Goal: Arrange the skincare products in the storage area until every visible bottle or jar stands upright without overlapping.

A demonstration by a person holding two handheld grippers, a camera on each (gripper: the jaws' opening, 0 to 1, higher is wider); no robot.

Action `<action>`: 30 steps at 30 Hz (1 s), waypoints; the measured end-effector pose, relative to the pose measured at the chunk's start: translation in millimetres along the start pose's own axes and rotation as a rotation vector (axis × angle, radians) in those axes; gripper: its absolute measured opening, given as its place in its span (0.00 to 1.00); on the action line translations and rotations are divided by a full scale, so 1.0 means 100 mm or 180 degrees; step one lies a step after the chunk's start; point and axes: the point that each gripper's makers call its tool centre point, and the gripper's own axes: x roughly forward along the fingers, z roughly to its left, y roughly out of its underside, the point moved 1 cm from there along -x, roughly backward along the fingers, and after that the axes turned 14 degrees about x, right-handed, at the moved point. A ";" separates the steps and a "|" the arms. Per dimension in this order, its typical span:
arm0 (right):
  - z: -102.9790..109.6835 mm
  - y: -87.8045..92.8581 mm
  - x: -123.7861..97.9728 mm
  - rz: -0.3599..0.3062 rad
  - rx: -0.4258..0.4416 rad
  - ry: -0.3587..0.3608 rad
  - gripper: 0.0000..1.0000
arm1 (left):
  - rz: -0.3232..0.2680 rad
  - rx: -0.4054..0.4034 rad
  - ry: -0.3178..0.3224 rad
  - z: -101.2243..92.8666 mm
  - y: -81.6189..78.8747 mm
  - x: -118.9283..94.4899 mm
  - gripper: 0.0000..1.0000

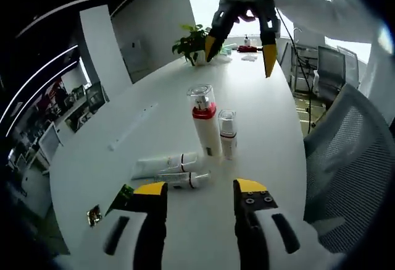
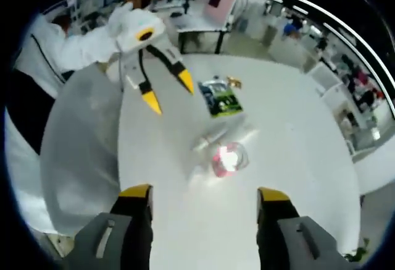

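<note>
Two bottles stand upright side by side on the white table: a tall one with a clear cap and red band and a shorter white one. Just in front of them two white tubes lie flat. My left gripper is open, a little short of the tubes. My right gripper hangs open above the far side of the table. From the right gripper view the red-banded bottle is a blur seen from above, with my right gripper open over it and the left gripper open beyond.
A green packet and a small gold item lie near the left gripper. A potted plant stands at the table's far end. A mesh office chair stands beside the table. A white sleeve holds the left gripper.
</note>
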 end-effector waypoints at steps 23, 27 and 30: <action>0.61 0.11 -0.06 -0.0579 0.0488 0.0223 0.96 | -0.0214 -0.0656 -0.0396 0.12 0.17 -0.84 0.82; 0.71 0.13 -0.07 -0.0657 0.0579 0.0235 1.00 | -0.0213 -0.0667 -0.0401 0.06 0.22 -0.93 0.88; 0.77 0.15 -0.05 -0.0696 0.0617 0.0266 0.99 | -0.0229 -0.0688 -0.0392 0.04 0.28 -0.97 0.91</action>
